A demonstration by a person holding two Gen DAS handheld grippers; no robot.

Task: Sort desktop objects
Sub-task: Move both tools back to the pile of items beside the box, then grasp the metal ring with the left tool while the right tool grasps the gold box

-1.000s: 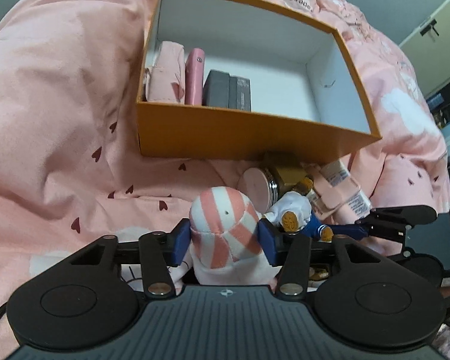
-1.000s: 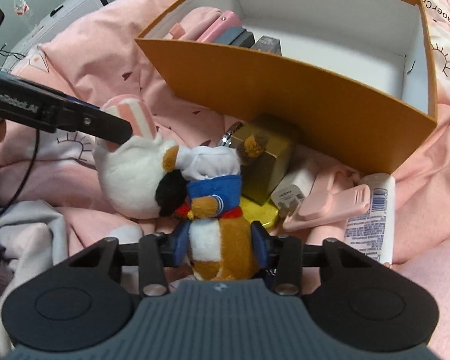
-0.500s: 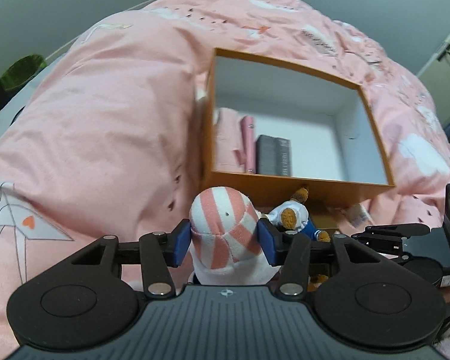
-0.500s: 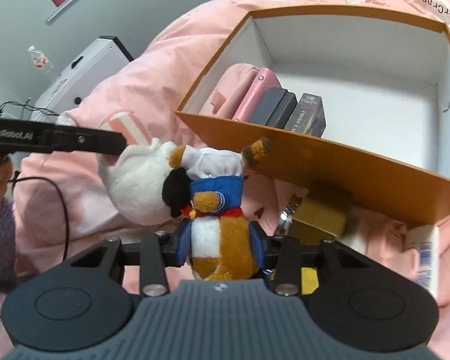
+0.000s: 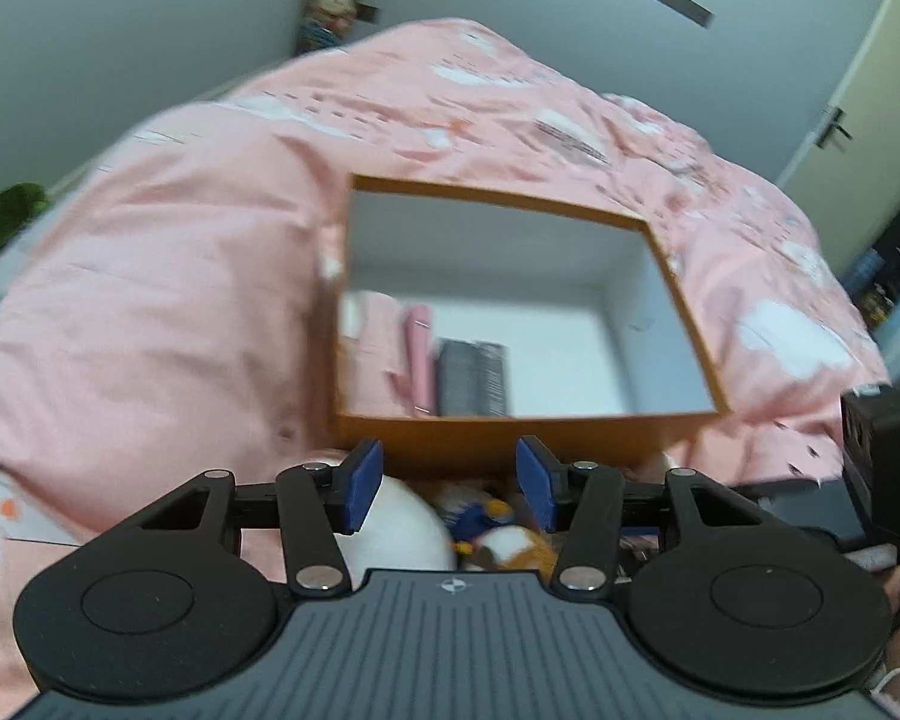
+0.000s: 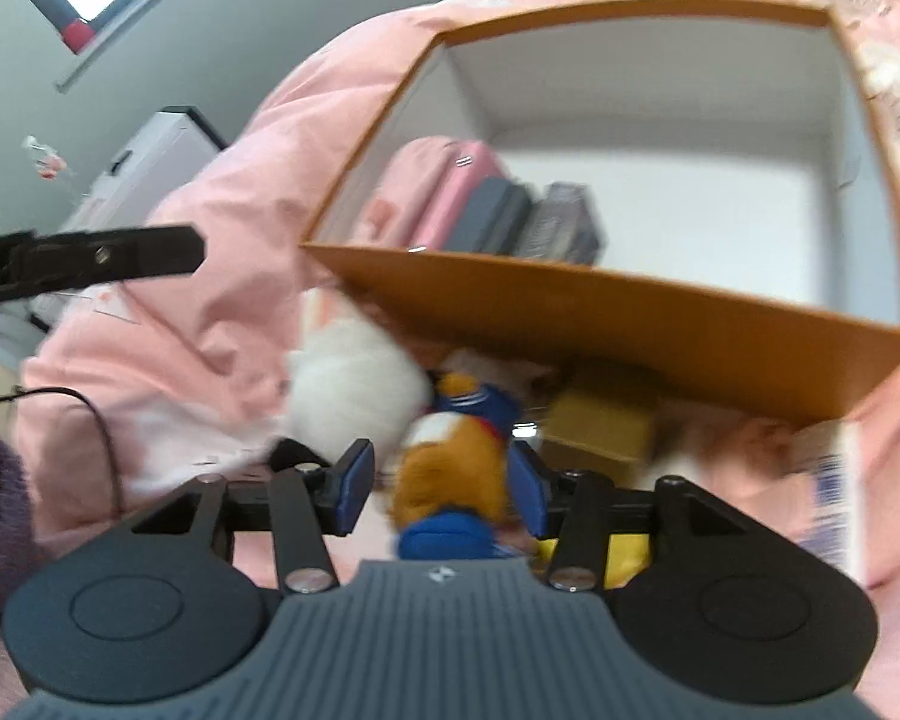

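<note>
An orange box (image 5: 510, 438) with a white inside sits open on a bed covered by a pink quilt (image 5: 150, 300). At the left end of the box, against its near wall, stand a pink pouch (image 6: 414, 192), a pink case (image 6: 462, 192) and two dark grey boxes (image 6: 528, 219), packed side by side; the rest of the box floor is bare. The left hand-held gripper (image 5: 450, 483) hangs over the near wall of the box with its blue pads (image 5: 363, 483) spread wide and nothing between them. Below it, on the quilt just outside the box, lies a white plush toy (image 5: 402, 528), and beside that to the right a small plush penguin (image 5: 498, 540) in brown, white and blue. In the right wrist view the right hand-held gripper (image 6: 435, 486) has its jaws opening; the penguin is between them, lying close against the right pad while the left pad (image 6: 354, 483) stands clear of it, so it is no longer pinched. The white plush is to the left of the penguin and touches it, both blurred. Under the near wall of the box, to the right, a gold box (image 6: 606, 426) lies on the quilt, with a white tube (image 6: 834, 492) further right and something yellow beneath the right finger. One finger of the left hand-held gripper reaches in from the left edge of this view.
</note>
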